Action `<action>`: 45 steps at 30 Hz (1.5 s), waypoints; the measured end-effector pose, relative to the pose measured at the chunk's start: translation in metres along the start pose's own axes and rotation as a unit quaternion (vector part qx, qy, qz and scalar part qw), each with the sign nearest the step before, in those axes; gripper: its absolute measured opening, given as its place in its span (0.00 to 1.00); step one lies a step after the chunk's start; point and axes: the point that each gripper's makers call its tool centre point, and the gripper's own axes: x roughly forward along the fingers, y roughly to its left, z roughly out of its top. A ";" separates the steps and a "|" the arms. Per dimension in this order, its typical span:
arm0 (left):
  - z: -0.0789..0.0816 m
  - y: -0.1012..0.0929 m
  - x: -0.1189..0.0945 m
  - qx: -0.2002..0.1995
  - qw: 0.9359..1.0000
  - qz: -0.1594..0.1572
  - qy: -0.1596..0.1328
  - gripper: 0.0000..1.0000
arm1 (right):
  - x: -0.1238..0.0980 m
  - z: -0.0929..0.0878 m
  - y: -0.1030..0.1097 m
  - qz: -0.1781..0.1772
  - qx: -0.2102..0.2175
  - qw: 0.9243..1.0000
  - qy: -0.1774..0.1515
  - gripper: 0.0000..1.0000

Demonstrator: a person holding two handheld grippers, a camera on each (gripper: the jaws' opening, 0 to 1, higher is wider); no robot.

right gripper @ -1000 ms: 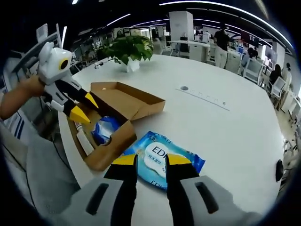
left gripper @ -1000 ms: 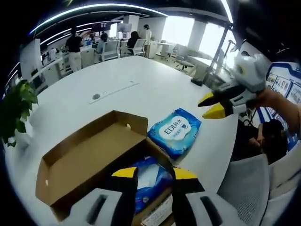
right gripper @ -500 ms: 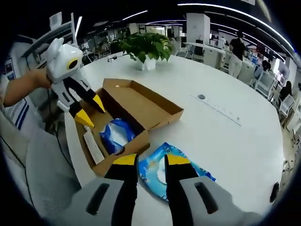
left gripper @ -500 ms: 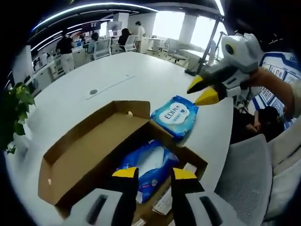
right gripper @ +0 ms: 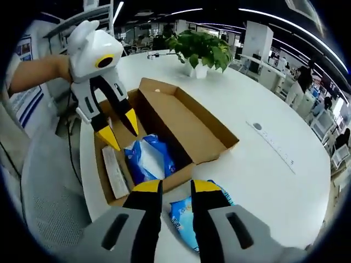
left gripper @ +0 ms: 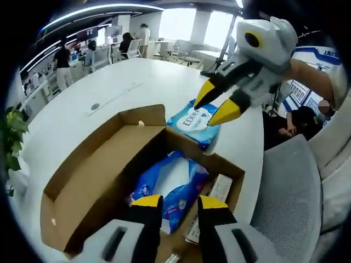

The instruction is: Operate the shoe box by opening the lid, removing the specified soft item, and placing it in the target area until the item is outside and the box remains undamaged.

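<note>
A brown cardboard shoe box lies open on the white table, its lid folded flat to one side. Inside lie a soft blue pack and a white leaflet. A blue wipes pack rests on the table just outside the box, partly behind my right jaws in the right gripper view. My left gripper hovers open over the box's near end. My right gripper hangs open above the wipes pack, holding nothing.
The round white table stretches beyond the box. A potted plant stands at its far side. A grey mesh chair sits close to the table edge by the box. People and desks fill the office behind.
Both grippers have drawn in over the box end. The right gripper has pulled back from the wipes pack towards the box. The wipes pack stays on the table.
</note>
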 end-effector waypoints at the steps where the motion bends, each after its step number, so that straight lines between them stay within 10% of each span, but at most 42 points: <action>1: 0.000 0.000 0.001 0.001 1.000 -0.002 0.000 0.25 | 0.002 0.000 0.001 0.002 -0.001 1.000 0.002 0.18; 26: -0.018 0.009 0.032 0.082 0.994 -0.054 0.047 0.12 | 0.073 0.005 0.018 0.033 -0.053 0.998 0.030 0.09; 45: -0.027 0.012 0.018 0.040 0.997 -0.054 0.045 0.00 | 0.083 0.004 0.018 0.027 -0.064 0.997 0.037 0.00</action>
